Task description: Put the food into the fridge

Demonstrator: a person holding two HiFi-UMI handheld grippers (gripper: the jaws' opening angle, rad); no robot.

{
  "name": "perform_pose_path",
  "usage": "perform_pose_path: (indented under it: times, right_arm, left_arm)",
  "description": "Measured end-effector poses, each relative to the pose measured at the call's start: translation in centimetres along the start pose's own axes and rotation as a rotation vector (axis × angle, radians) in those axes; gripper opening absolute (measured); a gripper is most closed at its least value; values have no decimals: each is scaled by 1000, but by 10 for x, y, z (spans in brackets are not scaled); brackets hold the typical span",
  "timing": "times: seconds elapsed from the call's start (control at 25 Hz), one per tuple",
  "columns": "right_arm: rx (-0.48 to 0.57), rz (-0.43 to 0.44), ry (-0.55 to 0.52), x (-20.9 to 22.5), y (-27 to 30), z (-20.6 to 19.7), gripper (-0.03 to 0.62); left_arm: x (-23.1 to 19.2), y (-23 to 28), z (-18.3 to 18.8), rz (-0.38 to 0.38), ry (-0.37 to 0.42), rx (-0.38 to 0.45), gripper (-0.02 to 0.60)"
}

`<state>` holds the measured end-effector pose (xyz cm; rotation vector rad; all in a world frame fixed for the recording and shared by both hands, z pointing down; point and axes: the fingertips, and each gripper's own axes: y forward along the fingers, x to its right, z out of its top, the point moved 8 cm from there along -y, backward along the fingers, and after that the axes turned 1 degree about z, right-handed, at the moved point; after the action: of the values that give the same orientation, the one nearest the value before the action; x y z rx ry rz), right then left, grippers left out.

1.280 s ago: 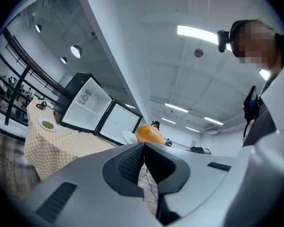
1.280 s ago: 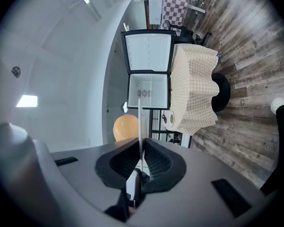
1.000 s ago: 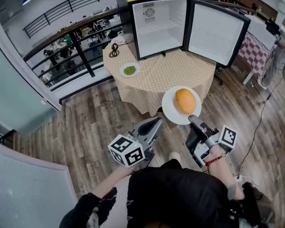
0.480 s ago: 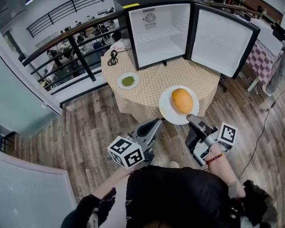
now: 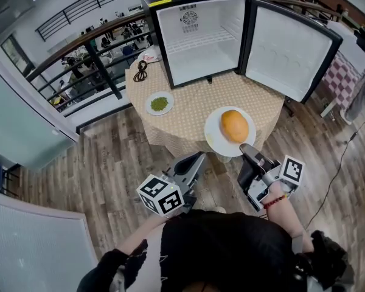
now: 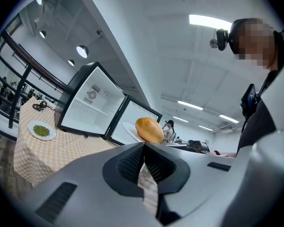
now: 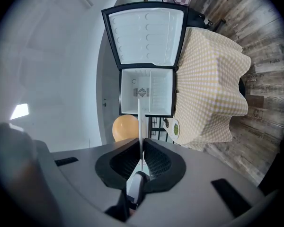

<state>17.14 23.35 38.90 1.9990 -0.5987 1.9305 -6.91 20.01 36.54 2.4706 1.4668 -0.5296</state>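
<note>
Orange round piece of food (image 5: 235,126) sits on a white round plate (image 5: 216,135). The plate is carried by the right gripper (image 5: 246,148), whose claw pinches the plate's near rim; the right gripper view shows the rim edge-on between the pads (image 7: 132,161). In the head view the plate overlaps the near edge of the round table with a yellow checked cloth (image 5: 194,102); height above the cloth can't be told.

Left gripper (image 5: 198,157) is beside it, to the left and apart from the plate. Its claw is pressed together with nothing in it, as the left gripper view shows.

Black mini fridge with a white inside (image 5: 194,41) stands at the far side of the table, with a wire shelf (image 5: 201,40) across the middle. Its door (image 5: 289,50) is swung wide open to the right.

On the cloth between plate and fridge there is bare cloth straight ahead. A small white plate with green food (image 5: 159,103) lies to the left of that path, well apart from the carried plate. A black coiled cable (image 5: 141,72) lies further left, near the fridge's left corner.

Black metal railing (image 5: 91,47) runs behind the table on the left. Wood plank floor (image 5: 121,157) lies under the grippers, and the person's black top (image 5: 225,248) fills the bottom of the head view.
</note>
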Motion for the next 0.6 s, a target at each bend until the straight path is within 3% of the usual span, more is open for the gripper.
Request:
perform_pose_path:
  times: [0.6]
  right_arm:
    - [-46, 2, -3, 10, 6, 60, 32]
  left_arm:
    - [1, 58, -2, 34, 15, 22, 11]
